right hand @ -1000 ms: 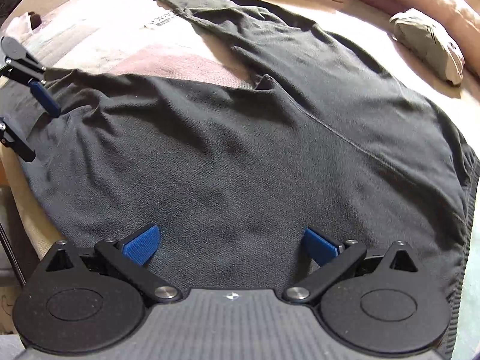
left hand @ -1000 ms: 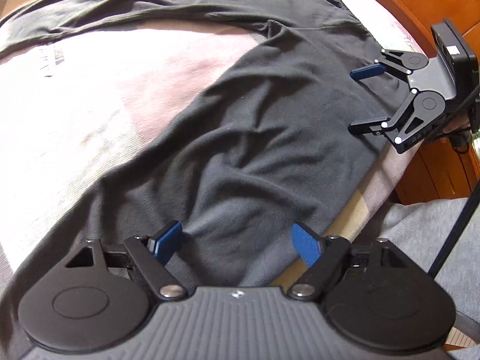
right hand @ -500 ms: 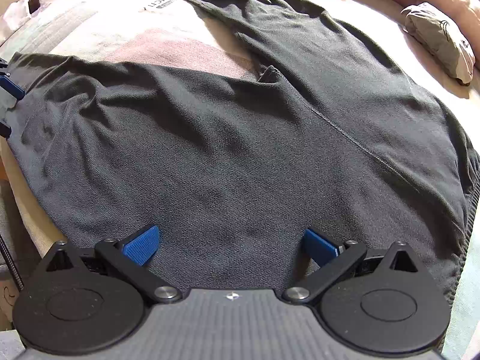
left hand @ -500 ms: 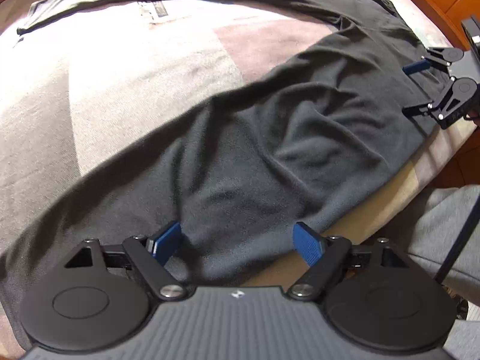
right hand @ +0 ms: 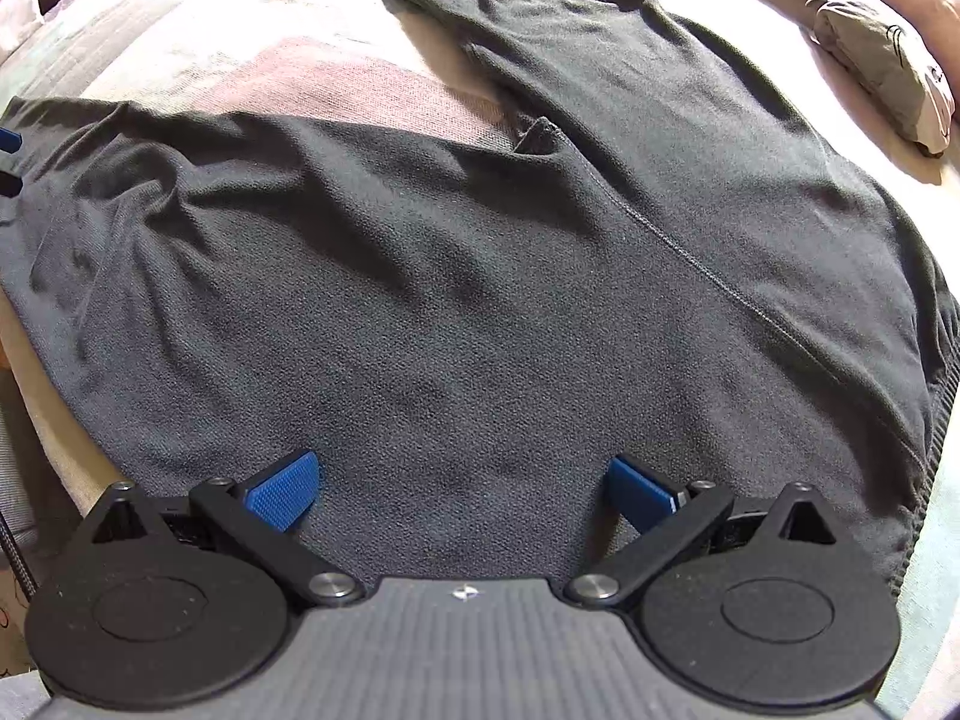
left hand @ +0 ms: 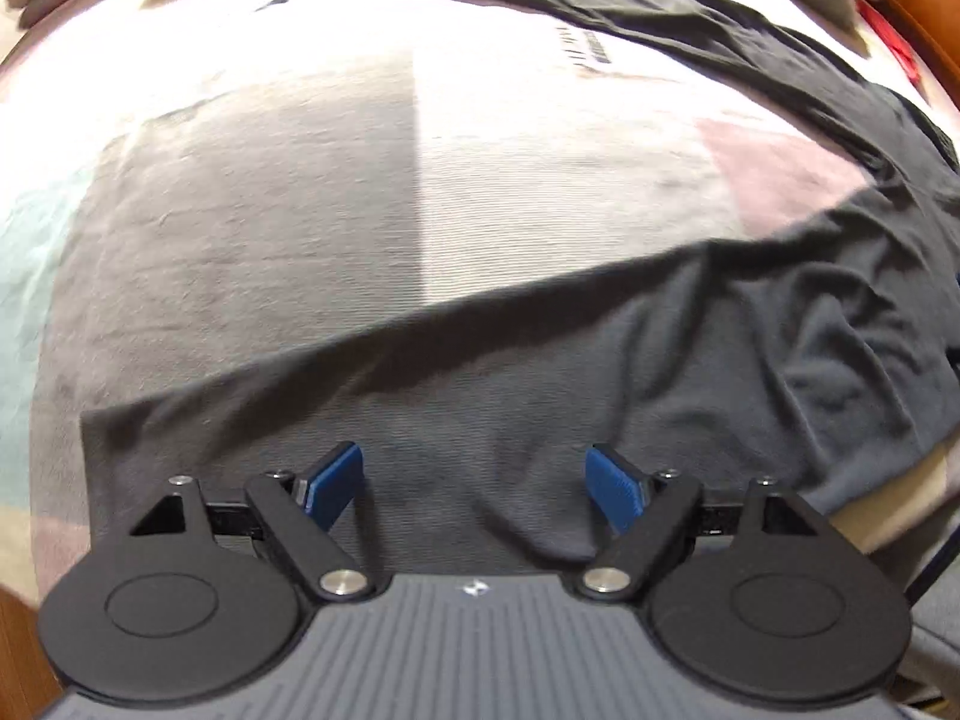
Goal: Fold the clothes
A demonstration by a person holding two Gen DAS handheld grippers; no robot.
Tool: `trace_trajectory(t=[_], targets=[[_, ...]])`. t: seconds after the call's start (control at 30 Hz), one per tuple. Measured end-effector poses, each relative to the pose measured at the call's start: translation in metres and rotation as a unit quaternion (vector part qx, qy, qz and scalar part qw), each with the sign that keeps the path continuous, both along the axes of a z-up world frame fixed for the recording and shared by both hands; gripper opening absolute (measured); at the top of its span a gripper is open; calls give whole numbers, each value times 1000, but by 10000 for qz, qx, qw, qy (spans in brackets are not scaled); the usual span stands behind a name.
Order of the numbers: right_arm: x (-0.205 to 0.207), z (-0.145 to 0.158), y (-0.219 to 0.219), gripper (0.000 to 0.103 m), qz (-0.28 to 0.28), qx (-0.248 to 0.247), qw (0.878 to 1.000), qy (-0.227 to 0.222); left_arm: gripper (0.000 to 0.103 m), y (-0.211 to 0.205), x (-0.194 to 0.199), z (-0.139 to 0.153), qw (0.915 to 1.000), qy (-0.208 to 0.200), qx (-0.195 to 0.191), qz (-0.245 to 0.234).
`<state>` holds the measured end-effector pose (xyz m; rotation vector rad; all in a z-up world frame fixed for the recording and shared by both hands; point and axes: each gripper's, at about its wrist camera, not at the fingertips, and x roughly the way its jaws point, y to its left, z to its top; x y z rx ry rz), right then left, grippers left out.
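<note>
dark trousers (right hand: 480, 276) under spread right tongs (right hand: 462, 486)

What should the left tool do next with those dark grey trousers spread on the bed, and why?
Probably lower and close on the near leg's cuff end. The left tool hangs open above the dark grey knit trousers near that leg's end, gripping nothing, and the right tool is open over the waist part. Folding likely starts by lifting that end.

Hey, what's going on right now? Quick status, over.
Left gripper open above one trouser leg's end. Right gripper open above the waist end. Dark grey trousers flat, unfolded, on the bedspread. Folded grey garment lies clear.
</note>
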<state>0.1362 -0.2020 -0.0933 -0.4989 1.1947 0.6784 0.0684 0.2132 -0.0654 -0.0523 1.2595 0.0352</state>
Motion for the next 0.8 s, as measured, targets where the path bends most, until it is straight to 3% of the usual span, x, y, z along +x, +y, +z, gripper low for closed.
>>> trace_trajectory(t=[0.3,0.47,0.6,0.8], targets=[[3,-1,0,103,-93,-94,9999,108,84,23,-6,4,9981,-17,-205,585],[14,0,4,103,-229,-191,9993,247,84,50,0,11,9962,-57,199,846],[34,7,3,103,-591,-140,9981,66,84,62,14,23,9950,-164,381,914],[87,22,3,103,-1417,349,9886,-366,84,70,70,33,9949,-581,567,591]])
